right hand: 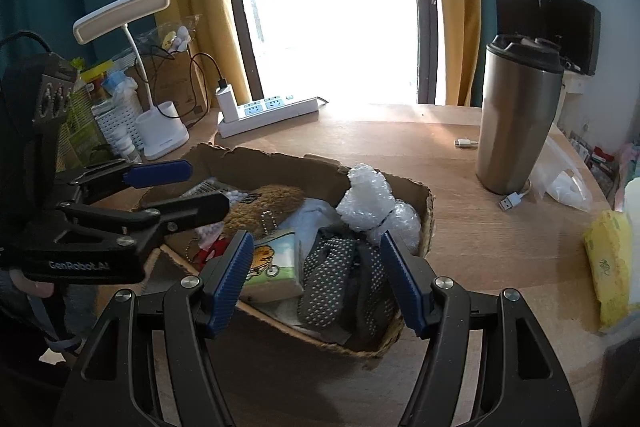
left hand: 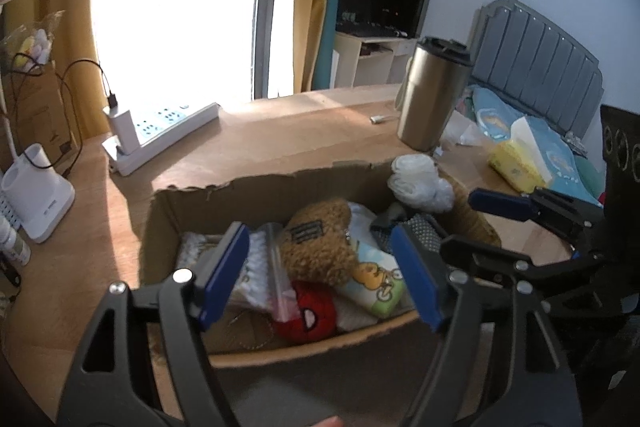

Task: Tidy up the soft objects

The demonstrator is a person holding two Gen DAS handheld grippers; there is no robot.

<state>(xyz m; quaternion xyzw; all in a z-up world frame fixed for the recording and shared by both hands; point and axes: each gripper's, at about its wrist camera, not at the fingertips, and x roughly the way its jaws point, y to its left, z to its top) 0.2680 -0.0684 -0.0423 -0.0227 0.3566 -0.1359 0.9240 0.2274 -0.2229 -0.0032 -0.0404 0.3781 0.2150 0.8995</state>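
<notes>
Cardboard box [left hand: 256,195] half hides its soft toys beneath both tongs, left [left hand: 320,277] and right [right hand: 316,279], agape and empty.

Left gripper [left hand: 320,275] and right gripper [right hand: 316,277] both spread, tilted downward

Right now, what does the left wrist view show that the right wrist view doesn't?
Only the left wrist view shows the grey headboard and the bed. Only the right wrist view shows the desk lamp's head whole and the USB plug by the tumbler. Both show the cardboard box, the brown plush, the bubble wrap and both grippers open.
</notes>
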